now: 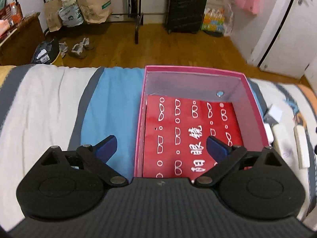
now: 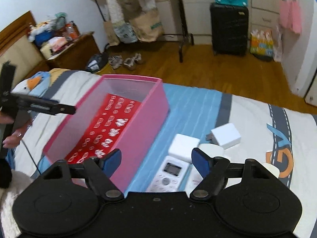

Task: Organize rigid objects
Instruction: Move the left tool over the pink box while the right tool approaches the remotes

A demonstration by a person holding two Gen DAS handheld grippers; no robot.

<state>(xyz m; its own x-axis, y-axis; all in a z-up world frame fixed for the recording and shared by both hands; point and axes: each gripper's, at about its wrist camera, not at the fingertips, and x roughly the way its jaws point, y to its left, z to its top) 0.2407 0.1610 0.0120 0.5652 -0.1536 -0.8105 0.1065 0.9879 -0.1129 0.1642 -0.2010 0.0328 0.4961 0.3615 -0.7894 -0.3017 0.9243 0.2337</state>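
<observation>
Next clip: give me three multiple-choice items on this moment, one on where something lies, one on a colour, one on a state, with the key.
1. Where does the remote lie?
A. inside the box
B. on the bed beside the box
C. on the floor

2. What colour are the box's outer walls?
A. pink
B. green
C. black

3. How is the right gripper?
A. shut on the remote
B. shut on a white block
C. open, holding nothing

Key: 1 B, the remote rests on the blue stripe outside the box wall. 2 A, the walls are pink around a red lining. 3 C, the blue pads stand apart with nothing pressed between them.
</observation>
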